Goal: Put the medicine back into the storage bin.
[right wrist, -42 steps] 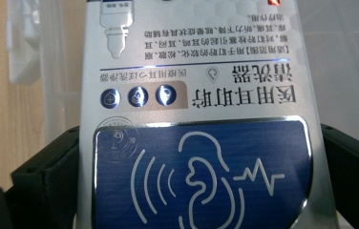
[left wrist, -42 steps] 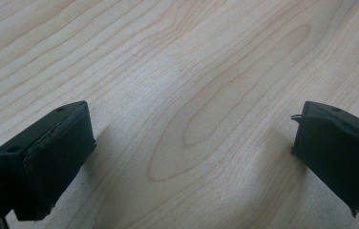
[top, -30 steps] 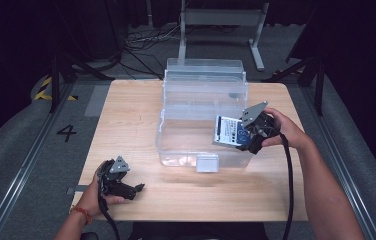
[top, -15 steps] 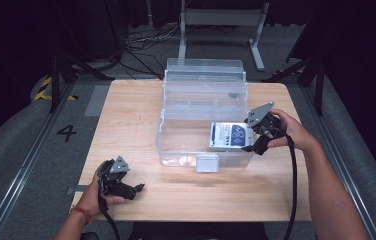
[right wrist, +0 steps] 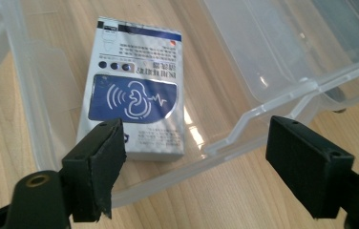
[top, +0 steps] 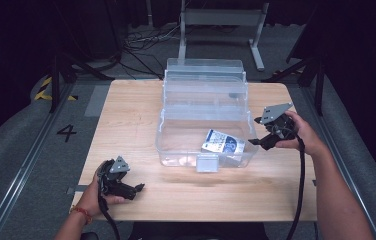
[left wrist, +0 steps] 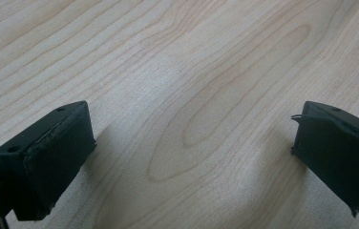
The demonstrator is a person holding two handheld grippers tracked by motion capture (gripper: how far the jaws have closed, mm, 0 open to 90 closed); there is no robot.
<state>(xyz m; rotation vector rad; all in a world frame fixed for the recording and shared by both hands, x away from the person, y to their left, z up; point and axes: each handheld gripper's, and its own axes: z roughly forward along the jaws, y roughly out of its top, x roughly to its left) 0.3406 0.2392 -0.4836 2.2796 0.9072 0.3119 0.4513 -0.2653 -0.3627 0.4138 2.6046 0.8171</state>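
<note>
A white and blue box [top: 222, 142] lies flat on the floor of the clear plastic bin [top: 176, 150], near its front right corner. My right gripper [top: 254, 132] hovers just outside the bin's right wall, open. Its jaws have just been closing a little, and nothing is gripped between them. In the right gripper view the box [right wrist: 137, 95] lies beyond the bin's rim [right wrist: 282, 100], and the right gripper [right wrist: 206, 167] is clear of both. My left gripper [top: 137, 189] rests on the table at the front left, open. The left gripper view shows the left gripper [left wrist: 187, 157] over bare wood.
The bin's clear lid [top: 203, 70] stands open at the back. A white latch [top: 207, 163] juts from the bin's front wall. The wooden table [top: 126, 110] reaches wide on both sides of the bin. Beyond it are dark floor and a metal stand [top: 221, 20].
The box was up at the right gripper over the bin's right side; now it lies inside the bin. The right gripper has drawn back to the right. The left gripper has not moved.
</note>
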